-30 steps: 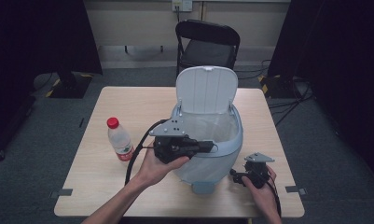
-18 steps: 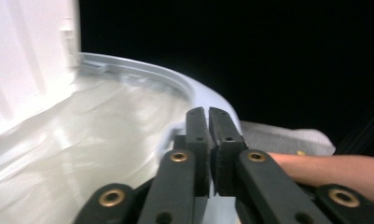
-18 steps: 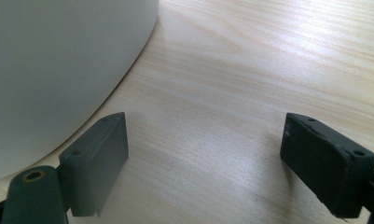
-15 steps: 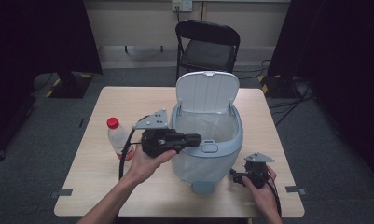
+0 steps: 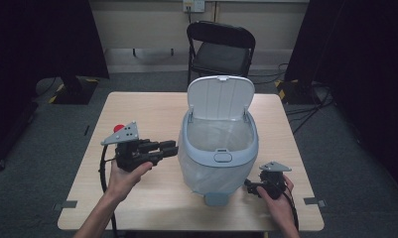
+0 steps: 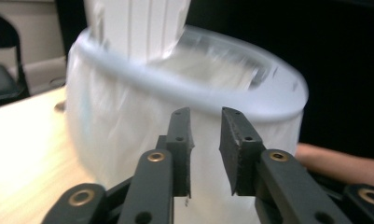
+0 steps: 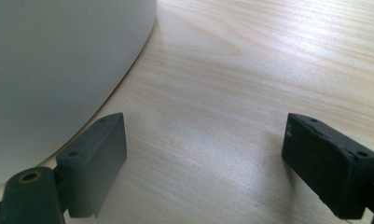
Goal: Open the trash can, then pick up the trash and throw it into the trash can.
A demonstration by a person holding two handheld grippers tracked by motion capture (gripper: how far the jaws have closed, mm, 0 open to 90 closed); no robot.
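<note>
Jaws released on both: left gripper [image 5: 159, 148] narrowly parted, right gripper [image 5: 250, 187] wide.
Pale blue plastic lidded bin [image 5: 219, 148] stands mid-surface; left swing risks knocking the red-capped bottle [image 5: 119, 128].

A: table [image 7: 250, 93] finish?
B: pale wood grain, smooth, slight sheen.
A: bin [image 5: 219, 148]?
B: smooth plastic, grey-blue rim, translucent film liner [image 5: 206, 171] round the body.
A: fingers [image 7: 93, 161]?
B: matt black plastic, brass-coloured rivets. Chair [image 5: 221, 49]: black, looks like metal frame.
</note>
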